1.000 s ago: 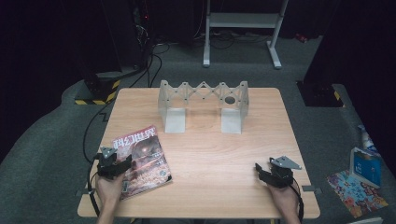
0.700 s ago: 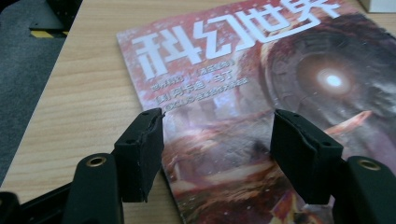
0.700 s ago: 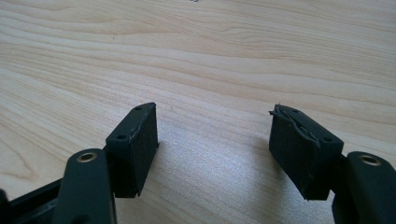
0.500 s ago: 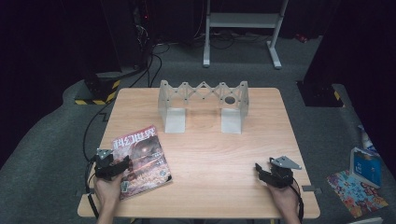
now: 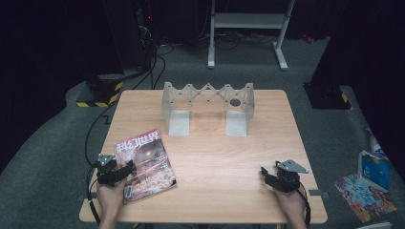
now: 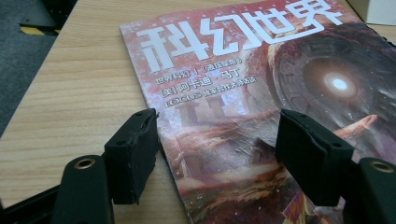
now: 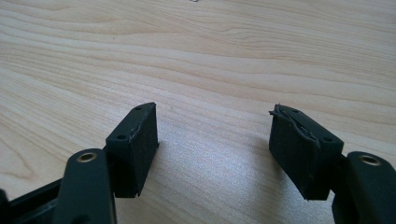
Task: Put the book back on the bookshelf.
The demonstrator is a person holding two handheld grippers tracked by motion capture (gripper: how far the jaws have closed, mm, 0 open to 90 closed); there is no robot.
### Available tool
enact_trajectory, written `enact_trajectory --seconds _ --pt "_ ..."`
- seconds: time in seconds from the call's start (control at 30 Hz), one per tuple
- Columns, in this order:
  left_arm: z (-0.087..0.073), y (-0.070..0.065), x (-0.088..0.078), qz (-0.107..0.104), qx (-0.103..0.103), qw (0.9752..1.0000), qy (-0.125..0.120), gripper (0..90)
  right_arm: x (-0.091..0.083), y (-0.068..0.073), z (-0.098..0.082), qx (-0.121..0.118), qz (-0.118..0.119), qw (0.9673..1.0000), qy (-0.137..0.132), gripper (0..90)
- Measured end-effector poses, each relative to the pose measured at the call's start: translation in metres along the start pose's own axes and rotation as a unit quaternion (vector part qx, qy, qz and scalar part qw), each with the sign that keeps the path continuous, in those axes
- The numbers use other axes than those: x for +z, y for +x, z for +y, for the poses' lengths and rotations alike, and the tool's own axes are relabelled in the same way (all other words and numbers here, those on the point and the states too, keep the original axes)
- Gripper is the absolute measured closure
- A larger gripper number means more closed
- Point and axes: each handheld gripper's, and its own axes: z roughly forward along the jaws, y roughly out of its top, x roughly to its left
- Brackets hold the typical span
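Lower left of high view: magazine (image 5: 144,164) flat on table (image 5: 215,157) | left gripper (image 5: 125,168) released, jaws just widened, straddling its left edge | right gripper (image 5: 264,174) released over bare wood | judged light, floppy, glossy-slick; pinch spine edge.

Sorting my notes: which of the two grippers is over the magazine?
The left gripper, jaws open above the magazine's near left edge; the right gripper sits over bare table.

rack: white zigzag folding rack (image 5: 207,107) upright, far tabletop (image 5: 215,157) edge, well ahead of both claws | floor: blue box (image 5: 375,171) right of right claw
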Motion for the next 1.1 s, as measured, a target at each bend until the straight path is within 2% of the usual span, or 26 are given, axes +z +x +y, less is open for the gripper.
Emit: enact_trajectory --seconds 0.43,1.1 --pt "-0.008 -0.012 -0.007 -0.012 0.013 0.9998 -0.003 29.3 0.0 0.0 0.0 0.0 0.0 1.0 -0.001 32.6" --pt "-0.013 -0.03 -0.014 -0.029 0.028 0.9991 0.01 28.8 0.0 0.0 0.0 -0.001 -0.001 1.0 0.0 32.6"
